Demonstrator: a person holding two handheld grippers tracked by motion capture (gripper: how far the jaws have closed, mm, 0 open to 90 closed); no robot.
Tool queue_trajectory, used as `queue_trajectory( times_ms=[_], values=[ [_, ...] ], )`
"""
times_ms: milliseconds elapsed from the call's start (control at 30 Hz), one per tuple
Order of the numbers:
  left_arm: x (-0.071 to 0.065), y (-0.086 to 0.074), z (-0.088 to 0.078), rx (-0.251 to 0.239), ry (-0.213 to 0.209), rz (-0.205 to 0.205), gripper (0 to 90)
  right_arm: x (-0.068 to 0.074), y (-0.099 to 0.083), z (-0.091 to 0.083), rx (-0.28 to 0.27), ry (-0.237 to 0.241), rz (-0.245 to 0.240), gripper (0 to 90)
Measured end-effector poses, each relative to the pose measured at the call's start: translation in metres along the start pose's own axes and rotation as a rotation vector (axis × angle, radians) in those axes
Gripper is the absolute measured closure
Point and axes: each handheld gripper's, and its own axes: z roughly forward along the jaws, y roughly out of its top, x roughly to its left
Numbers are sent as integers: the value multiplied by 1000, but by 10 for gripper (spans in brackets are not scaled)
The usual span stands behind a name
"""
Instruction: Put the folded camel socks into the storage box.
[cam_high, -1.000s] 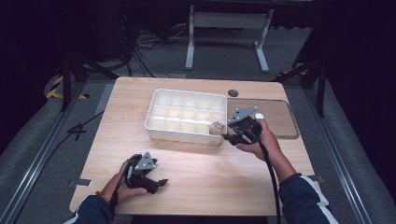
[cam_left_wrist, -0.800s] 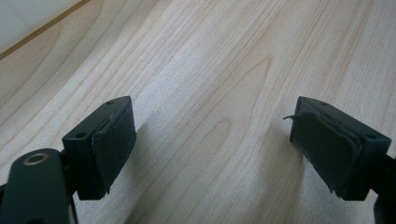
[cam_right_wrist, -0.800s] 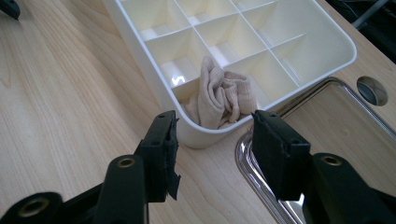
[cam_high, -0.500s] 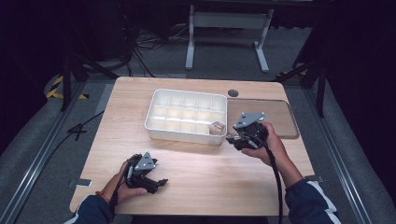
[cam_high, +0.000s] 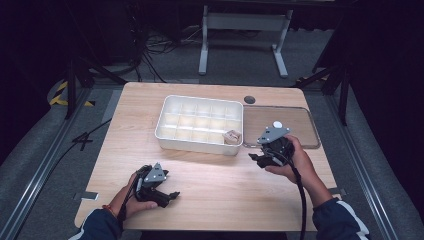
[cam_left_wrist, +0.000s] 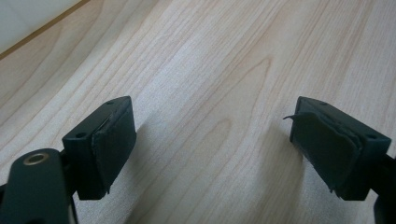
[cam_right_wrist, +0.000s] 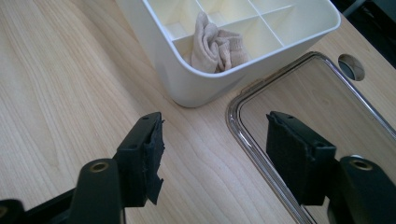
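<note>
Right gripper view: my right gripper (cam_right_wrist: 212, 156), jaws just opened and empty, hovers over grained wood beside the white divided tray (cam_right_wrist: 201, 88) holding a crumpled beige cloth (cam_right_wrist: 215, 44); my left gripper (cam_left_wrist: 212, 149) gapes, empty.

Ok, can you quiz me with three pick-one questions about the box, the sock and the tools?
1. Where is the sock?
A. In a corner cell of the box
B. On the clear lid
C. Between the right tool's jaws

2. What colour is the box?
A. Red
B. White
C. Black

3. How is the right tool?
A. Shut on the sock
B. Shut on the lid
C. Open, holding nothing

Answers:
1 A: the right gripper view shows it bunched in the corner cell nearest that tool.
2 B: its walls and dividers are white.
3 C: its jaws have just been opening, with bare table and the lid's edge showing between them.
</note>
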Motion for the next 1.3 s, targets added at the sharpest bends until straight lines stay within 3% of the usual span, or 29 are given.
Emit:
queue_trajectory(
  times_ms=[433, 1067, 1300],
  values=[
    [0, 0, 0, -1, 3, 1, 146, 7, -22, 3, 40, -5, -26, 361],
    [0, 0, 0, -1, 3, 2, 145, 14, -61, 5, 62, -14, -19, 357],
    [0, 0, 0, -1, 4, 1, 145, 18, -74, 5, 68, 4, -15, 355]
  ],
)
